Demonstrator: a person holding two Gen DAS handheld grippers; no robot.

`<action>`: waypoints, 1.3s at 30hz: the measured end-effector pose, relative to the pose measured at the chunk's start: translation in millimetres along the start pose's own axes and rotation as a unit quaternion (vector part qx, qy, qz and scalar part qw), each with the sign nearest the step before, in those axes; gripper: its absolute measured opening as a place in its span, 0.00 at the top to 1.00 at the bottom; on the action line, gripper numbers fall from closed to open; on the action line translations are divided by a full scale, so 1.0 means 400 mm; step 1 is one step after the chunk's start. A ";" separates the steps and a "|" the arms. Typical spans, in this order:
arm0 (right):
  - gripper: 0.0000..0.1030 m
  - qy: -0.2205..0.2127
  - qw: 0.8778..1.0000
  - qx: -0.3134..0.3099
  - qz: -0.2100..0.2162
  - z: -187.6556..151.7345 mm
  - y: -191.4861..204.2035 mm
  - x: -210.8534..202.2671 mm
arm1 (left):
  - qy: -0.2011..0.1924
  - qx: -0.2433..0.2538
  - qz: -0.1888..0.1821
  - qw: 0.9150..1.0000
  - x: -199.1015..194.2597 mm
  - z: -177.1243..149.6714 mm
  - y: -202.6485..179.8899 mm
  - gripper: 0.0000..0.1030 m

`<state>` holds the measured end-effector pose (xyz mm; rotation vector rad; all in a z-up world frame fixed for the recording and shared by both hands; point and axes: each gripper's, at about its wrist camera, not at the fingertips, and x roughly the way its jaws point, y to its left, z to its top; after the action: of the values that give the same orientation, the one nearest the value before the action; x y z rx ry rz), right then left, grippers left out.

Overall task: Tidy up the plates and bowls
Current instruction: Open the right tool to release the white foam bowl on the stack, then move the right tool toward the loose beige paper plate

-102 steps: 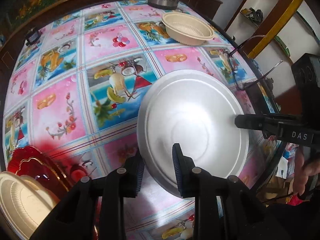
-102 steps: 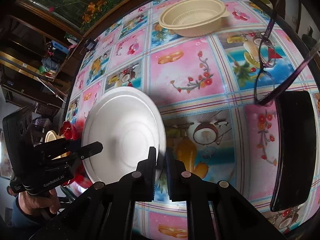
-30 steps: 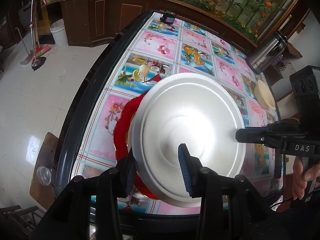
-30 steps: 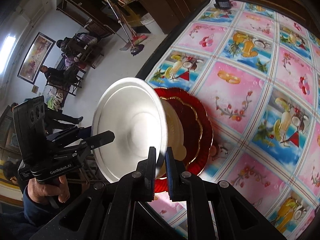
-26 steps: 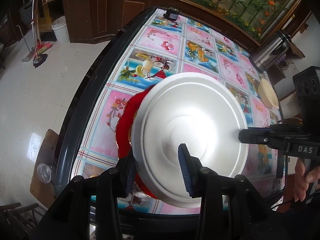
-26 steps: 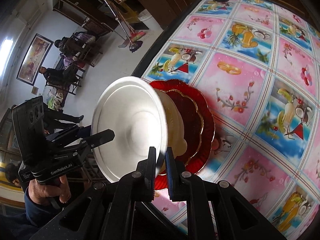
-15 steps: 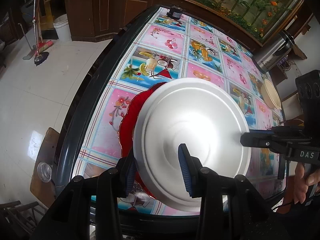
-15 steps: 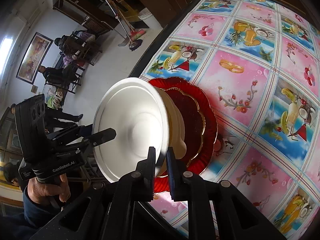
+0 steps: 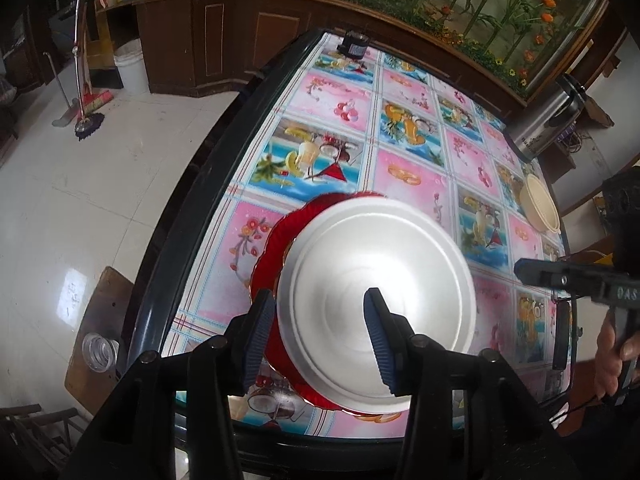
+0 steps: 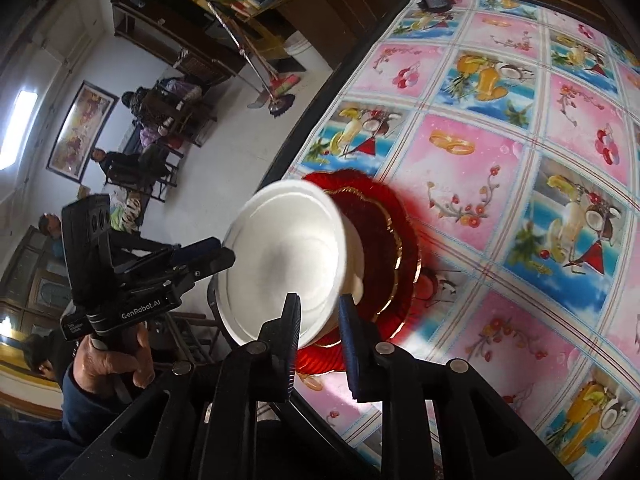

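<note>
Plate (image 9: 376,292) (white) sits atop red plate (image 9: 272,248). Left gripper (image 9: 320,332) and right gripper (image 10: 318,340) both opening, rim between jaws, unpinched.

left gripper (image 9: 318,334): pitched steeply downward, both ribbed blue pads (image 9: 260,330) visible, jaws opening. the white plate (image 9: 376,300) rim lies between the pads; neither pad presses on it. in the right wrist view this gripper enters from the left, its handle gripped by the person's left hand (image 10: 114,360) with a dark sleeve behind.

right gripper (image 10: 319,338): pitched downward, jaws opening, a narrow gap between the pads (image 10: 292,344). the plate edge sits in that gap, without pad contact. in the left wrist view its fingers reach in from the right, handle held by the right hand (image 9: 614,354).
</note>
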<state>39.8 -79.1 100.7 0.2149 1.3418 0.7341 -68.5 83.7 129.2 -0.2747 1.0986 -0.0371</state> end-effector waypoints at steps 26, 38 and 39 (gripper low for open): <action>0.80 -0.086 0.907 0.289 -0.295 0.078 -0.830 -0.315 | -0.004 -0.177 0.017 0.984 -0.088 -0.066 0.345 0.41; 0.80 0.000 0.952 0.191 -0.241 -0.007 -0.624 -0.182 | -0.017 -0.251 0.038 0.967 -0.109 -0.157 0.511 0.41; 0.80 0.012 0.955 0.182 -0.235 -0.024 -0.600 -0.169 | -0.018 -0.253 0.040 0.966 -0.109 -0.162 0.516 0.41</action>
<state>113.7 -304.3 22.8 0.1687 1.4721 0.0848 -167.4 277.0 90.6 -0.6862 1.0702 0.3247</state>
